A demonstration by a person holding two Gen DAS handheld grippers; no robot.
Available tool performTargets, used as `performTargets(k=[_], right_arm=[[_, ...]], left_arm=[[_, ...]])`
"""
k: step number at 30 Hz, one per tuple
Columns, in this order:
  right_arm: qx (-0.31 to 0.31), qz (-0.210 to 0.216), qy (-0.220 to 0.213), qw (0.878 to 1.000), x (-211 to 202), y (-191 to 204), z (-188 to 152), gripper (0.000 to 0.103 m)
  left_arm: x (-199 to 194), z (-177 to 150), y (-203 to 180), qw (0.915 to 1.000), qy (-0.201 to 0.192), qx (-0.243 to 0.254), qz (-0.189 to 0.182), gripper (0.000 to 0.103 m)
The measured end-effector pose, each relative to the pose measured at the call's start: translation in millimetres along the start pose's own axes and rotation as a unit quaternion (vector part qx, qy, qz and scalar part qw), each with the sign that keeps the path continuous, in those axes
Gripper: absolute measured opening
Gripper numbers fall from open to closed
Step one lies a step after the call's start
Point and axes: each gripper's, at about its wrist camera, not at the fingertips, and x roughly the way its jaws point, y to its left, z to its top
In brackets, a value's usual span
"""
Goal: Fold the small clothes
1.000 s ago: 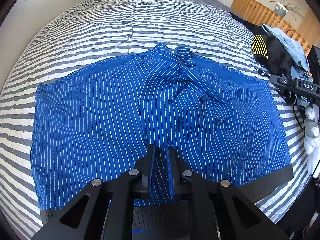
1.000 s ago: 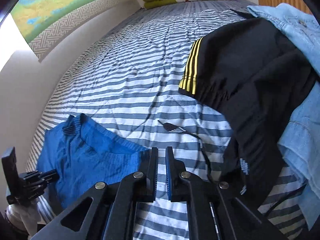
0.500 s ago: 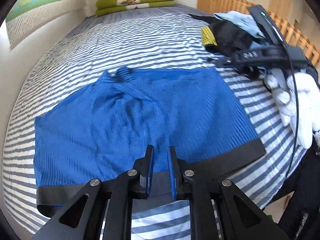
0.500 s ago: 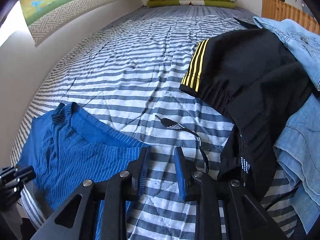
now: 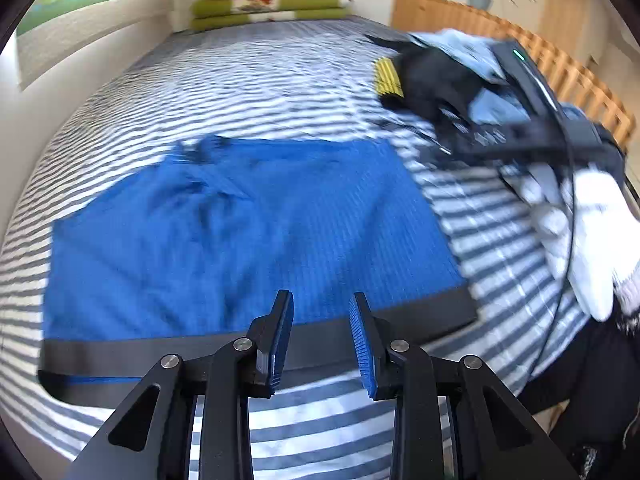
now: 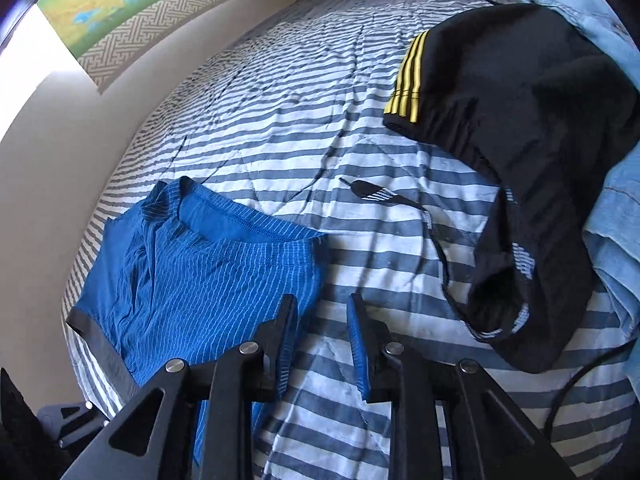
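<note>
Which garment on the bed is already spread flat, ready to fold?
The blue pinstriped shorts, lying flat with their dark waistband toward the left tongs. The black yellow-striped garment and denim piece lie heaped.

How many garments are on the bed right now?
3 visible: the blue striped boxer briefs lying flat near the left gripper; the black shorts with yellow stripes to their right; the light-blue denim shirt under the shorts. The pile may hide more.

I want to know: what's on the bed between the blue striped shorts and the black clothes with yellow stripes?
In the right wrist view, striped bedcover with a thin black cable.
</note>
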Motion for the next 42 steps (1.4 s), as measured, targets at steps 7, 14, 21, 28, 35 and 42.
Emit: performTargets(k=[7, 14, 21, 28, 35, 42], right_arm=[[0.025, 0.007, 0.008, 1.0, -1.7, -17.0, -11.6, 0.023], [-0.013, -0.022, 0.009, 1.0, 4.4, -1.2, -16.0, 0.023], [-0.016, -0.022, 0.006, 1.0, 5.3, 6.8, -14.1, 0.023], [-0.065, 0.054, -0.036, 0.996, -21.4, 52.7, -22.2, 0.023], [-0.134, 0.052, 0.033, 0.989, 4.7, 76.5, -48.7, 0.023], [-0.126, 0.042, 0.041, 0.99, -2.9, 50.9, -56.1, 0.021]], left_arm=[[-10.8, 2.7, 183.1, 0.9778, 0.022, -0.199, 0.064, 0.029], [3.2, -54.9, 241.2, 0.9663, 0.091, -0.2, 0.135, 0.02], [-33.3, -40.4, 223.8, 0.9716, 0.025, -0.168, 0.164, 0.02], [3.7, -49.2, 191.9, 0.9802, 0.086, -0.086, 0.156, 0.02], [-2.8, -79.6, 193.3, 0.9844, 0.058, -0.089, 0.14, 0.02], [-24.1, -70.1, 177.7, 0.9838, 0.042, -0.089, 0.15, 0.017]])
